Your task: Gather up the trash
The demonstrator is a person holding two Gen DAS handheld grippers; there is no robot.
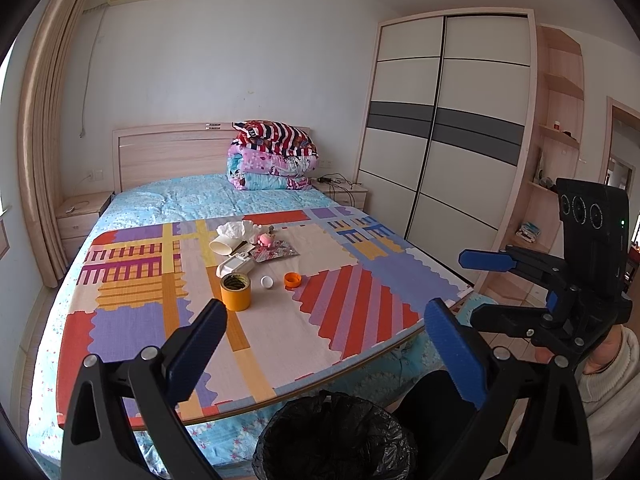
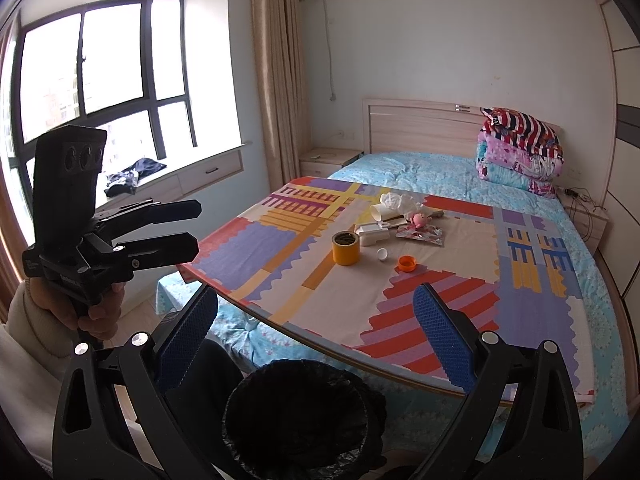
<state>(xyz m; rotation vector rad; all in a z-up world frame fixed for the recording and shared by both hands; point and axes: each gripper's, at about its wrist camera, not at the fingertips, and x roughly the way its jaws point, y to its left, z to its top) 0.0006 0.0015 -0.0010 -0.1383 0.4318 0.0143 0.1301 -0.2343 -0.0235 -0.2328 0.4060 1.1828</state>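
Both jaws gaped empty, so we judged nothing collected yet; next, reaching mid-frame for the tissue before the bin.

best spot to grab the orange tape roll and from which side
Take the orange tape roll by its outer wall, coming from above with one finger on each side. It stands upright on the board with its hollow core facing up, so the round wall gives two parallel faces. The left tongs are open and nearest; the white cap beside it stands clear.
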